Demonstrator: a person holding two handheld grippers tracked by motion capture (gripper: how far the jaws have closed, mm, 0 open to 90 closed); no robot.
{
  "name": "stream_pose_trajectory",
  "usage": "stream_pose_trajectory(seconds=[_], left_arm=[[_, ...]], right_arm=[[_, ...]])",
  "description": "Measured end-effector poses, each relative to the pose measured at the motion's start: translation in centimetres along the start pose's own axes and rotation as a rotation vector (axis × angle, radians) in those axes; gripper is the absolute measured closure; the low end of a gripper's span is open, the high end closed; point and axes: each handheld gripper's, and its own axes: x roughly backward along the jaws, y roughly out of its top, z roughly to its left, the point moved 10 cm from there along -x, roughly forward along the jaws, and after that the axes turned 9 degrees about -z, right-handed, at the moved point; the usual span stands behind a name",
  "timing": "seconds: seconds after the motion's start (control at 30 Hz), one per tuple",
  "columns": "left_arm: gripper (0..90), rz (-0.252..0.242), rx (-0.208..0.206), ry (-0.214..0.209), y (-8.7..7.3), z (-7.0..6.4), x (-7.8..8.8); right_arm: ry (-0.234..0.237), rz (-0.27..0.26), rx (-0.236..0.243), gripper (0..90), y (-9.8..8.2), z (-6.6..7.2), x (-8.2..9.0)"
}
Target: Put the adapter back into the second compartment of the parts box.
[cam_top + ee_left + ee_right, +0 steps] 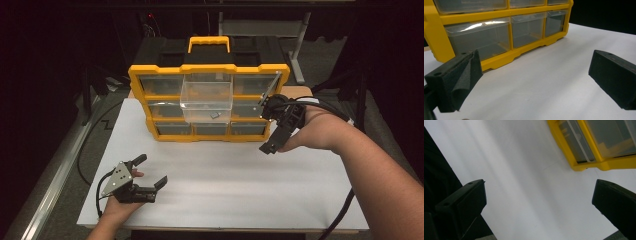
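1. One clear plastic drawer (206, 100) stands pulled out of the middle column of the yellow-framed organiser cabinet with a black back and yellow carry handle (209, 102); it sticks forward from the upper rows, and a small grey part (215, 115) lies on its floor.
2. The other see-through drawers sit flush in their slots; the bottom-row ones look empty in the left gripper view (480, 37).
3. The right gripper (280, 117) hovers just beside the cabinet's right edge, near the pulled-out drawer but not touching it. Its jaws stand wide apart and hold nothing; in the right gripper view they frame bare bench and the cabinet's lower yellow corner (584, 166).
4. The left gripper (150, 172) rests low at the near left of the white bench (240, 190), well apart from the cabinet, its jaws likewise spread and empty.
5. My reading of progress: the drawer is open and a part lies inside, so the opening step looks done. What seems left is pushing the drawer home, and the right gripper is the better placed for that. Neither gripper is in contact with anything yet.
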Motion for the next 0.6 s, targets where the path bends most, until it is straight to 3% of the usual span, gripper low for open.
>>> stream_pose_trajectory(seconds=[0.6], left_arm=[[0.2,0.002,0.0,-0.001,0.0,0.0,0.0]], right_arm=[[0.013,0.034,0.006,0.2,-2.0,0.7,-5.0]])
